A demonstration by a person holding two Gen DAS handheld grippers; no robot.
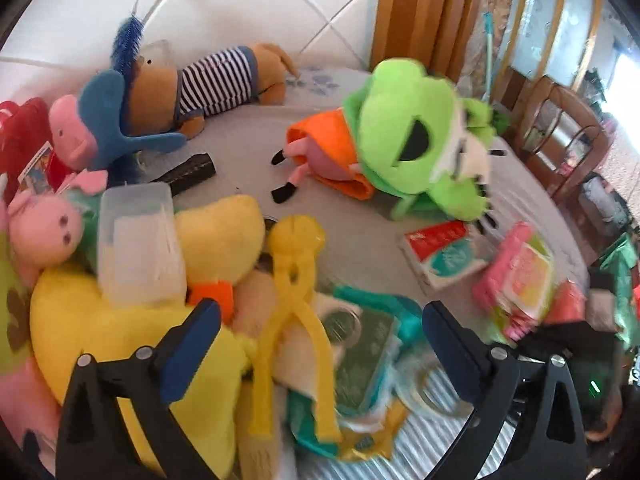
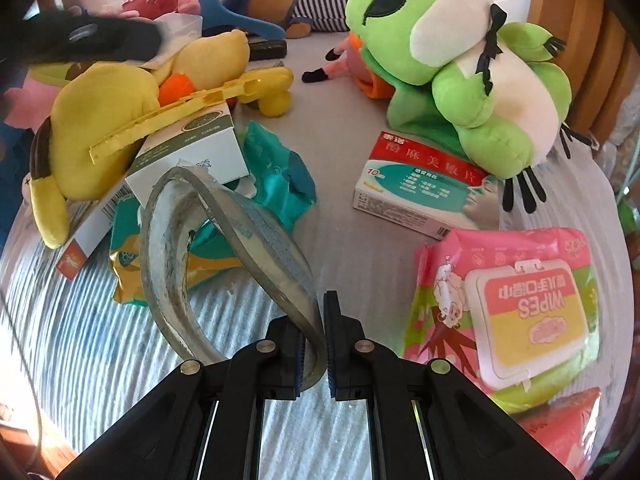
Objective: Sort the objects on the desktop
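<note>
Right gripper (image 2: 320, 336) pinches tape roll (image 2: 224, 248) upright

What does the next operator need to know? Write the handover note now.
Right gripper: shut on the clear tape roll, lifted off the table.
Left gripper: open, empty, above the yellow tongs and the yellow plush.
Medicine box, wipes pack and green frog plush lie unsorted.
Left: place the tape, then sort everything else.

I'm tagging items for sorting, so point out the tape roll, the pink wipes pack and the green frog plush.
tape roll (image 2: 256, 224): right wrist view, on its outer band.
pink wipes pack (image 2: 532, 312): right wrist view, on its lid flap.
green frog plush (image 1: 400, 120): left wrist view, on its head.
</note>
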